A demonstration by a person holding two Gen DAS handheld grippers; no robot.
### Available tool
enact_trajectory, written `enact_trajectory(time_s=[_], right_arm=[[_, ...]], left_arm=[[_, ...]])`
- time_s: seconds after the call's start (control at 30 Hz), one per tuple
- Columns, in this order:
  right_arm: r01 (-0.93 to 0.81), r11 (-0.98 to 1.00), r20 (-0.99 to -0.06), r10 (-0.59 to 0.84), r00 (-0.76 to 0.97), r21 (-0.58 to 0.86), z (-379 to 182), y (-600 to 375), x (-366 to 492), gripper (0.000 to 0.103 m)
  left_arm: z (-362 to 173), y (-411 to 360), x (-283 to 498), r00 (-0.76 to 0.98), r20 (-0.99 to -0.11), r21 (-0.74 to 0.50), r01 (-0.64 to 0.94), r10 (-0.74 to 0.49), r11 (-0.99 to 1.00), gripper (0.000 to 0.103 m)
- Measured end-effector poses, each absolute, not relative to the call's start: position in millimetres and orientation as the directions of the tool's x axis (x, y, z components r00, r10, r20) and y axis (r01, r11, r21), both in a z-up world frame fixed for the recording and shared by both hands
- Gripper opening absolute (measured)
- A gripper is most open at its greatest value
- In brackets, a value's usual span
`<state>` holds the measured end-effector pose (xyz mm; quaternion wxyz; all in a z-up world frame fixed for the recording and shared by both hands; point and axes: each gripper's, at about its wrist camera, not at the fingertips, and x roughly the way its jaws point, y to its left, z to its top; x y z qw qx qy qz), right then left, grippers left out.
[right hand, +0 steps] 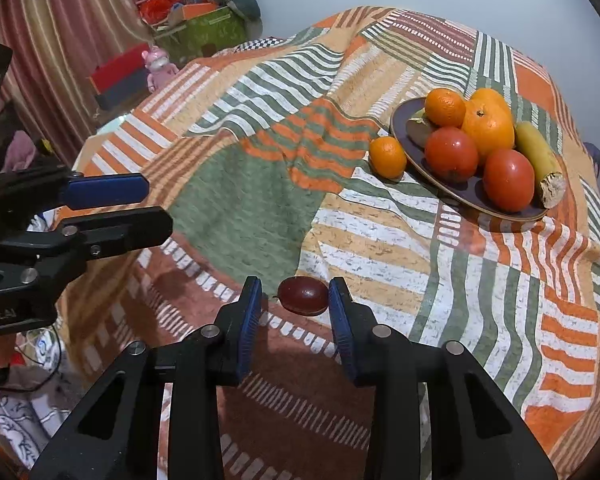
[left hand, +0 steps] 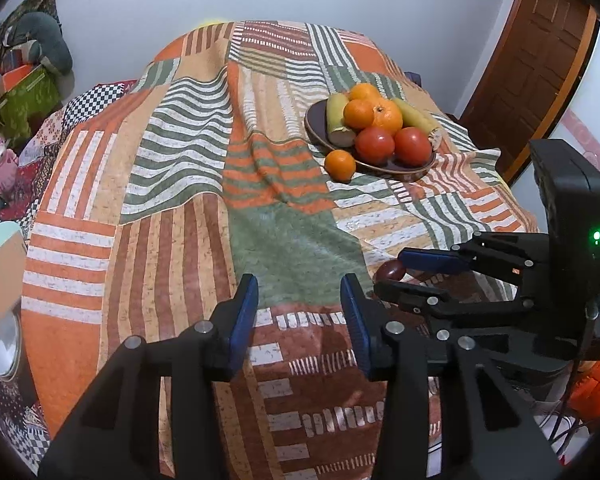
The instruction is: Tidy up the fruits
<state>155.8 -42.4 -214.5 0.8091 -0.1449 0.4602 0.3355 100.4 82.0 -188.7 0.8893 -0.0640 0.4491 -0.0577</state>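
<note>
One dark red plum [right hand: 303, 296] is lying on the patchwork cloth [right hand: 240, 200], bracketed by the unclenched right gripper [right hand: 294, 304]; pads should be centred before squeezing. Left gripper [left hand: 299, 300] is hanging released, empty.

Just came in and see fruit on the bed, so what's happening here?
A person is tidying fruit with handheld tongs. The right tongs sit around a small dark red fruit on the patterned bedspread, not yet pinching it. The left tongs hold nothing. A plate holds most fruit; one small orange lies beside it.
</note>
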Motion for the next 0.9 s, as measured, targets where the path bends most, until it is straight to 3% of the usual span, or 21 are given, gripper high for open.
enact_trajectory(time_s=[0.07, 0.43, 0.9], right_arm=[[-0.675, 0.735, -0.842, 0.399, 0.363, 0.057, -217, -44, 156, 0.025], [-0.658, 0.746, -0.776, 0.477, 0.414, 0.107, -186, -70, 165, 0.024], [-0.531, 0.843, -0.723, 0.418, 0.550, 0.083, -163, -140, 212, 0.024]], left_arm=[[-190, 82, 103, 0.588, -0.793, -0.167, 0.044, -0.161, 0.985, 0.043], [-187, 66, 141, 0.582, -0.795, -0.160, 0.068, -0.169, 0.985, 0.043], [-208, 26, 233, 0.542, -0.816, -0.152, 0.134, -0.201, 0.979, 0.043]])
